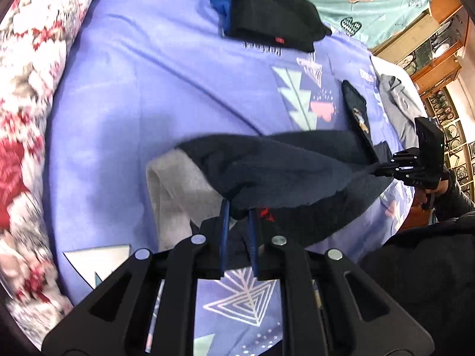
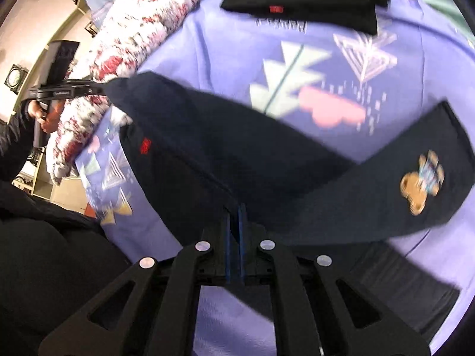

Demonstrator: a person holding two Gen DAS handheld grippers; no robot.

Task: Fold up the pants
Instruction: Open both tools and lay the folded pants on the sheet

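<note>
Two grippers in my charge, both clamped on one item. Left gripper (image 1: 237, 207): jaws pinching an edge of the dark navy pants (image 1: 282, 172), cloth bunched between the blue pads. Right gripper (image 2: 236, 207): jaws pressed nearly together on another edge of the same pants (image 2: 207, 148), thin fabric caught between them.

Pants: lifted and stretched between my two grippers above the bed, sagging in the middle. A small red mark (image 2: 145, 146) shows on the cloth near the left end. One part carries a bear patch (image 2: 421, 178) and drapes down toward the sheet.

Bed sheet (image 1: 148, 74): lilac, printed with triangles and a pink heart.

One folded black garment (image 1: 267, 12) lies farther up the bed, well apart from the pants, with a red tag on it.

Floral quilt (image 1: 26, 89): red and white, bunched along the bed's edge.

Grey cloth (image 1: 175, 190) lies on the sheet beneath the pants in the left wrist view.
</note>
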